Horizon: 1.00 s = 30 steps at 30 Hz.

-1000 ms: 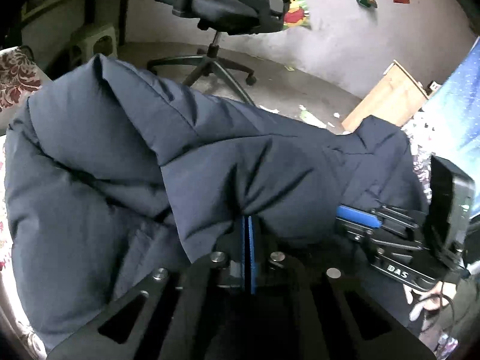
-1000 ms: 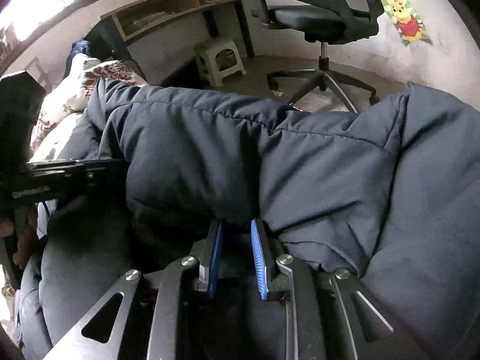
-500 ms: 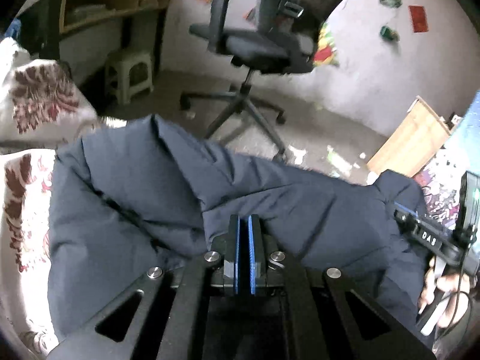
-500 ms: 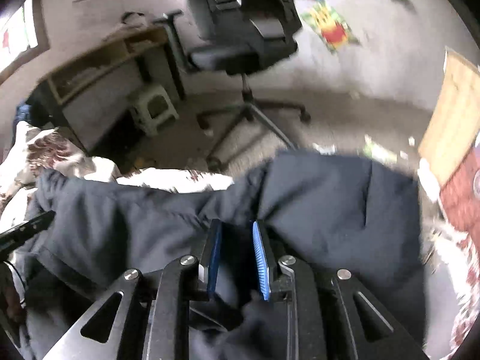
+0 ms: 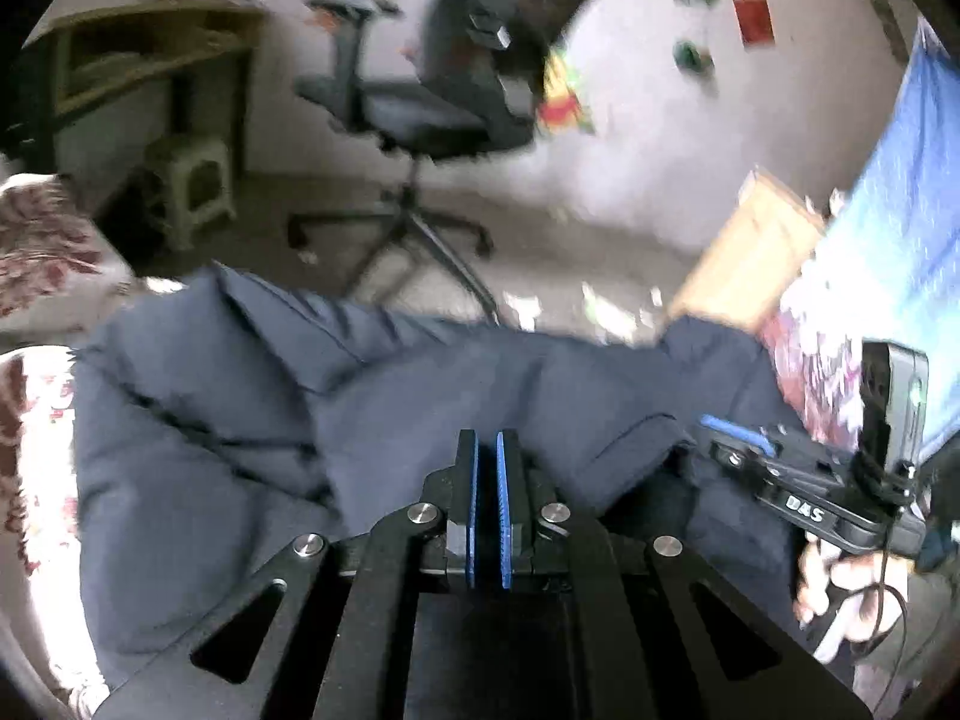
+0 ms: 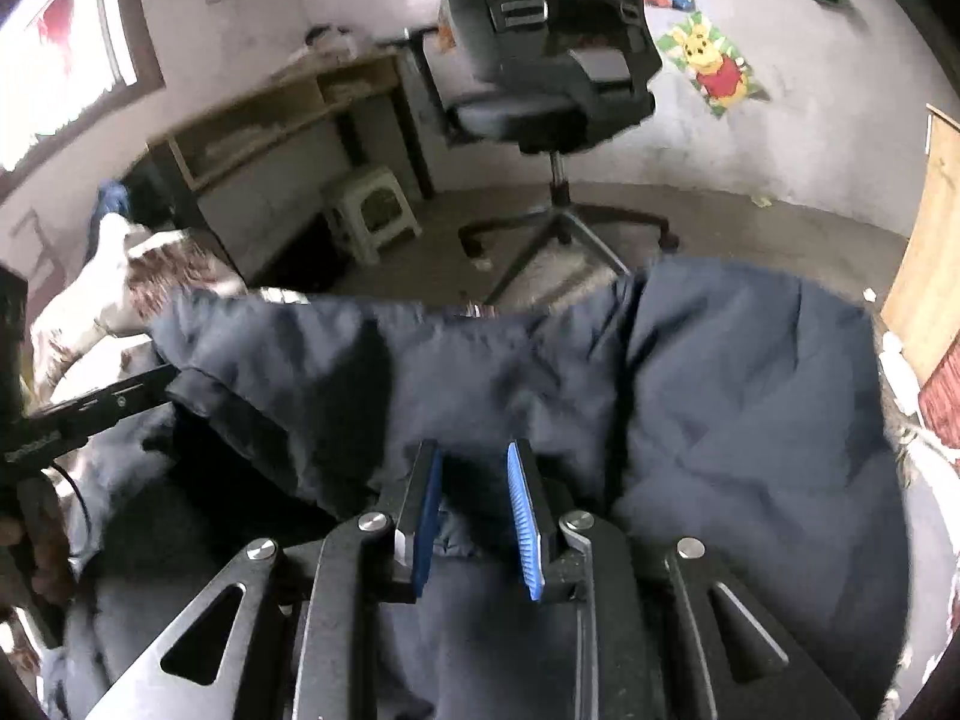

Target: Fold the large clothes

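Observation:
A dark navy padded jacket (image 5: 390, 408) lies bunched and folded over on the bed, filling the lower half of both views (image 6: 750, 396). My left gripper (image 5: 487, 438) hovers just above its near fold, pads shut together with nothing visible between them. In the right wrist view that gripper shows as a black bar (image 6: 102, 408) at the jacket's left end, by a cuff. My right gripper (image 6: 474, 450) stands over the jacket's middle, its blue pads a little apart; dark fabric lies below the gap and is not pinched. The right gripper (image 5: 729, 429) also appears at the jacket's right end, held by a hand.
A black office chair (image 6: 540, 102) stands on the floor beyond the bed, with a small plastic stool (image 6: 372, 210) and a wooden desk (image 6: 270, 120) to its left. A wooden board (image 5: 750, 252) leans at the right. Floral bedding (image 5: 36, 252) lies left of the jacket.
Both grippers have drawn up and back from the jacket, which now sits lower and smaller in each view. The right pads stand slightly wider apart.

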Available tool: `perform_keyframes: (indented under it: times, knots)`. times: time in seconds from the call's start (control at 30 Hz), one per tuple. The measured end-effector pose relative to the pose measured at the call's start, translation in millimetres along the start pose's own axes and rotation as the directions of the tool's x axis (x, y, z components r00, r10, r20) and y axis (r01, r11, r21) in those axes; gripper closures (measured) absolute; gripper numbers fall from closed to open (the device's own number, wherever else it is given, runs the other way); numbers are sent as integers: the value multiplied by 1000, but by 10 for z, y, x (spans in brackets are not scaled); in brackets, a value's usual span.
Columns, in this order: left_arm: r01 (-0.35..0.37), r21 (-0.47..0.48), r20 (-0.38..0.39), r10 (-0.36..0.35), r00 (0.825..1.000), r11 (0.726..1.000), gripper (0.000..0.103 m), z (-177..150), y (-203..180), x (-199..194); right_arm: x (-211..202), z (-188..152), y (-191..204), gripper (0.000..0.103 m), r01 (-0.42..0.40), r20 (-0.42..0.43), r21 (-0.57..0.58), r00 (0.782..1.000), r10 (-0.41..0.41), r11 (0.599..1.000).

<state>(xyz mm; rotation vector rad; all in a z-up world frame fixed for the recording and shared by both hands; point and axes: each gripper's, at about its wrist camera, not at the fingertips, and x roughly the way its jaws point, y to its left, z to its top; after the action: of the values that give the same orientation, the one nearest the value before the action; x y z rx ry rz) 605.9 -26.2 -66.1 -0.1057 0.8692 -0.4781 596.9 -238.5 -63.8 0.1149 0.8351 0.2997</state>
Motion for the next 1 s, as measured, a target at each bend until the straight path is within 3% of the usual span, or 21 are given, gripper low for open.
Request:
perform_keyframes:
  times: [0.07,0.17,0.4,0.67,1.0]
  knots:
    - [-11,20,-119,14,993,1000,99,-39,-13,235,94,-4,-10,81,2,-29,5,1000,-2,1000]
    - [-5,5,-136,6,991,1000,99,-73,17,314,217,-28,-26,81,-5,-41,12,999,5,1000]
    - [-11,58,-86,16,996,998,99,-275,44,361,337,-138,-71,80,-34,5,25,999,34,999]
    - [127,-77,-49,-131,990,989,99,-334,351,321,413,-229,35,80,10,53,-3,999,-10,1000]
    - [19,13,-19,-19,1000,1000,99,-359,152,318,405,-250,-7,80,-8,58,8,998,7,1000]
